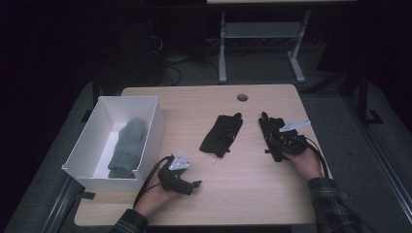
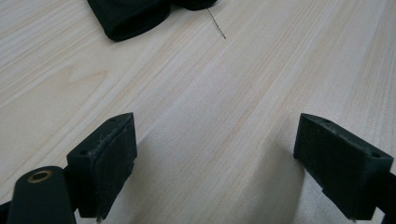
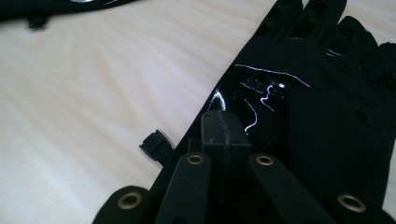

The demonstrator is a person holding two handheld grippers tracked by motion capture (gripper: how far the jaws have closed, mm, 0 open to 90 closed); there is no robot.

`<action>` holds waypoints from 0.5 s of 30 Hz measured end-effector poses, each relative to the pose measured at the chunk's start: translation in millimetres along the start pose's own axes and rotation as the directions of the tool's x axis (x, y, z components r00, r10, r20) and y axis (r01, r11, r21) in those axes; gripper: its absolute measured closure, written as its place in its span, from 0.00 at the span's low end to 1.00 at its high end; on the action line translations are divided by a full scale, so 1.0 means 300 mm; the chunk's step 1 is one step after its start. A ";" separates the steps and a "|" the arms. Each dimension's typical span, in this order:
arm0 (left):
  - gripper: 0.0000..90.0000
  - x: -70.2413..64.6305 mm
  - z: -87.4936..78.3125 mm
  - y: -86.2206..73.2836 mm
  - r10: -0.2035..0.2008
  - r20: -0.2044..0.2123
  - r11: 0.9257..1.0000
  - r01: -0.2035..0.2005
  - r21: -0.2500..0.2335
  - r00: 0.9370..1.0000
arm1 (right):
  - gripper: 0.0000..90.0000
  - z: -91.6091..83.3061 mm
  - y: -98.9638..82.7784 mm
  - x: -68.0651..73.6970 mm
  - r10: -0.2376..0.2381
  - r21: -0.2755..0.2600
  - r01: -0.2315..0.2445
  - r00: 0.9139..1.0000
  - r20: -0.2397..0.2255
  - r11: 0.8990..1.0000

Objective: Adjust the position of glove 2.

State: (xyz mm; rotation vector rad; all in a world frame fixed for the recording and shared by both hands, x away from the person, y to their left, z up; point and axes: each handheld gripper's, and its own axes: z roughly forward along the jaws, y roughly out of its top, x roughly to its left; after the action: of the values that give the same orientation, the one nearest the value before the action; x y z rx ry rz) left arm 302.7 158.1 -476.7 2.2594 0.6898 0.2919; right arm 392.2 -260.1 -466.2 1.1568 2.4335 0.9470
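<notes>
Item one: grey knitted woollen mitten [image 1: 127, 147], lying inside the white open-topped rectangular box [image 1: 154, 127] at the left of the pale wooden tabletop [image 1: 243, 189]. By its place, this one reads as already packed.

Item two: black fingerless glove with a glossy print [image 1: 273, 136], flat on the tabletop at the right. Your right gripper [image 1: 285, 141] sits over its cuff end; in the right gripper view the jaws are pressed together above the glove [image 3: 299, 88], but whether any fabric is pinched between them you cannot tell from here. It still has to travel to the box.

Item three: second black glove, crumpled [image 1: 222, 134], mid-tabletop, untouched, well apart from both grippers. Also left to pack.

Item four: your left gripper [image 1: 180, 180], near the front edge just right of the box, jaws spread wide over bare wood, holding nothing.

Unclear: the room beyond the tabletop is dark. The far corner of the box's interior is hard to read. A small black clip [image 3: 156, 144] beside the glove's cuff; its attachment is hidden.
</notes>
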 end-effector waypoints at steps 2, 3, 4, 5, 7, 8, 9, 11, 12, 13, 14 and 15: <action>0.14 0.000 0.000 -0.001 0.002 0.000 1.000 -0.002 -0.002 1.000 | 1.00 -0.007 -0.008 0.027 -0.005 0.000 0.005 1.000 -0.019 1.000; 0.14 0.001 0.000 0.000 0.001 0.001 1.000 -0.001 0.000 1.000 | 1.00 -0.011 -0.010 0.043 -0.006 0.009 0.006 1.000 -0.027 1.000; 0.14 0.001 0.000 -0.001 0.002 0.001 1.000 -0.002 -0.001 1.000 | 1.00 -0.014 -0.011 0.057 -0.012 0.014 0.012 0.999 -0.036 1.000; 0.14 0.001 0.000 -0.001 0.002 0.001 1.000 -0.002 -0.002 1.000 | 1.00 -0.018 -0.013 0.073 -0.027 0.018 0.028 0.999 -0.038 0.999; 0.14 0.001 0.000 -0.001 0.002 0.001 1.000 -0.002 -0.002 1.000 | 1.00 -0.025 -0.018 0.105 -0.047 0.027 0.048 0.998 -0.049 0.998; 0.14 0.001 0.000 -0.001 0.003 0.002 1.000 -0.003 -0.001 1.000 | 1.00 -0.029 -0.021 0.121 -0.054 0.029 0.056 0.997 -0.056 0.998; 0.14 0.001 0.000 -0.001 0.002 0.002 1.000 -0.002 -0.001 1.000 | 1.00 -0.032 -0.025 0.138 -0.060 0.028 0.061 0.996 -0.064 0.998; 0.14 0.001 0.000 -0.001 0.002 0.002 1.000 -0.002 -0.001 1.000 | 1.00 -0.040 -0.033 0.171 -0.074 0.032 0.077 0.994 -0.077 0.997; 0.14 0.001 0.000 -0.001 0.003 0.002 1.000 -0.003 -0.002 1.000 | 1.00 -0.044 -0.035 0.187 -0.087 0.034 0.090 0.993 -0.084 0.995; 0.14 0.002 0.001 -0.002 0.004 0.002 1.000 -0.004 -0.004 1.000 | 1.00 -0.047 -0.038 0.202 -0.097 0.036 0.100 0.991 -0.089 0.994; 0.14 0.002 0.001 -0.002 0.003 0.003 1.000 -0.003 -0.006 1.000 | 1.00 -0.051 -0.041 0.216 -0.105 0.038 0.109 0.990 -0.098 0.993; 0.14 0.001 0.001 -0.002 0.002 0.003 1.000 -0.002 -0.006 1.000 | 1.00 -0.053 -0.044 0.231 -0.105 0.037 0.109 0.989 -0.104 0.993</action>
State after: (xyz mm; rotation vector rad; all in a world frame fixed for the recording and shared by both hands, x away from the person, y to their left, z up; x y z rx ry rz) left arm 302.9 158.5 -477.2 2.2542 0.6840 0.2913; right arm 332.4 -220.0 -461.5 1.0031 2.5800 0.9475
